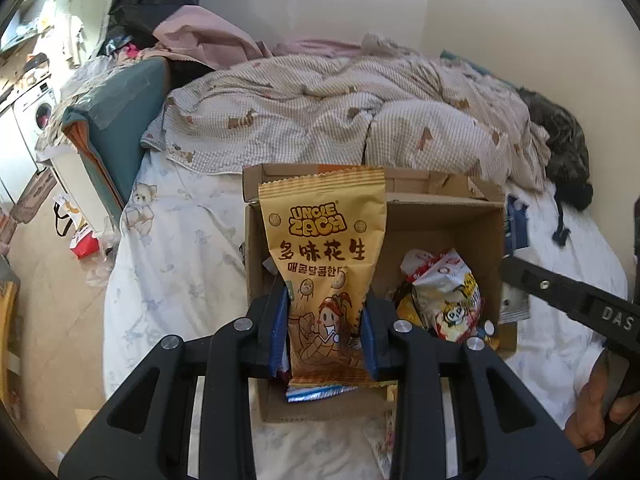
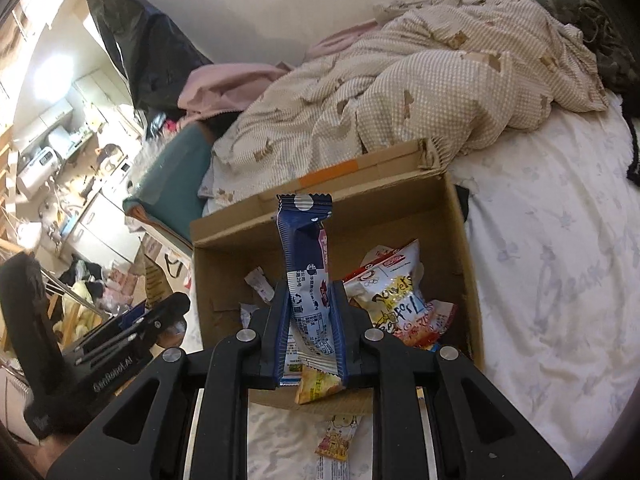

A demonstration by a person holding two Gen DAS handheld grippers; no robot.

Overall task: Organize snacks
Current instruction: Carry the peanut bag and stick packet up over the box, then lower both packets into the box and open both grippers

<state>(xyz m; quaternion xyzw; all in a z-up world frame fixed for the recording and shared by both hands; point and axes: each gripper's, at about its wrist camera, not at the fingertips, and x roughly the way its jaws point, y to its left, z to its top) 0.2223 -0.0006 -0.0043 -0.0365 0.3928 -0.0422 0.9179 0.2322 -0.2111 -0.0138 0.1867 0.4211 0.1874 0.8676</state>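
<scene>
Both grippers carry snacks: left gripper [image 1: 325, 312] clamps peanut packet [image 1: 325, 256], right gripper [image 2: 310, 320] clamps blue packet [image 2: 306, 264]; next, release into cardboard box [image 2: 460, 216] at 12 o'clock

Checked quilt [image 1: 340, 108] lying bunched across bed, white printed sheet [image 1: 172, 264] showing beneath it. Pink fabric [image 1: 208, 40] piling up at head end. Dark furry cat [image 1: 564, 136] resting by wall, touching quilt edge. Teal cushion [image 1: 120, 120] leaning at bedside. Washing machine [image 1: 38, 112] standing far left. Black bag [image 2: 148, 48] hanging against wall
</scene>
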